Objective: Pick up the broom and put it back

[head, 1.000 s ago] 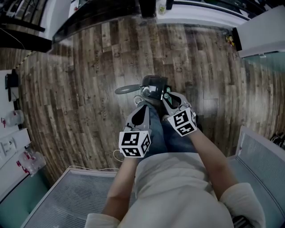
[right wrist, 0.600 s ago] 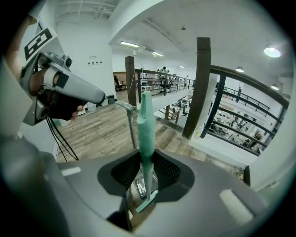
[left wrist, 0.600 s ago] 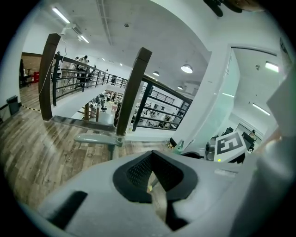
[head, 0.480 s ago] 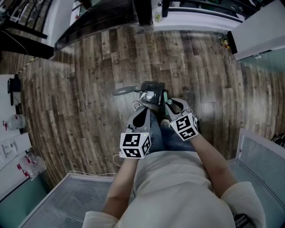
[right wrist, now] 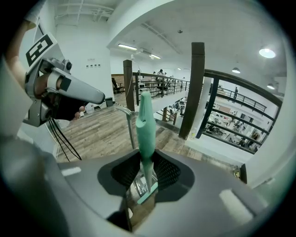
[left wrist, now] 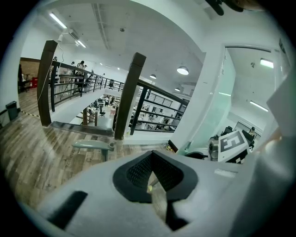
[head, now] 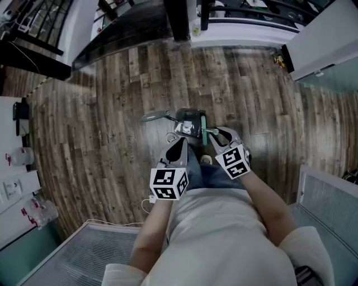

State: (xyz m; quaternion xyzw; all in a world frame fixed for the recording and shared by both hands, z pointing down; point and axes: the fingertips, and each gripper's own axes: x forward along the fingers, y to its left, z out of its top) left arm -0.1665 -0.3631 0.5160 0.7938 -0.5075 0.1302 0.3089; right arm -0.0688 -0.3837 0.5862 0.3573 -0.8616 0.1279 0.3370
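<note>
In the head view a small mint-green broom [head: 206, 124] lies against the right side of a dark dustpan [head: 190, 119], whose grey handle [head: 154, 116] sticks out to the left. My right gripper [head: 216, 134] is shut on the broom. In the right gripper view the green handle [right wrist: 144, 125] runs forward out of the jaws of my right gripper [right wrist: 145, 173]. My left gripper [head: 178, 139] meets the dustpan's near left corner. In the left gripper view the jaws of my left gripper [left wrist: 155, 183] stand almost together, and the dustpan handle [left wrist: 92, 145] shows beyond them. Both items hang above the wooden floor [head: 100, 111].
A dark railing with posts [head: 179, 17] runs along the far edge of the floor. A white cabinet [head: 330, 39] stands at the top right and a white shelf with bottles [head: 17, 156] at the left. Ribbed grey panels [head: 84, 251] [head: 330, 195] flank my body.
Both grippers have travelled forward over the floor with the broom and dustpan, towards the railing. The grips look the same.
</note>
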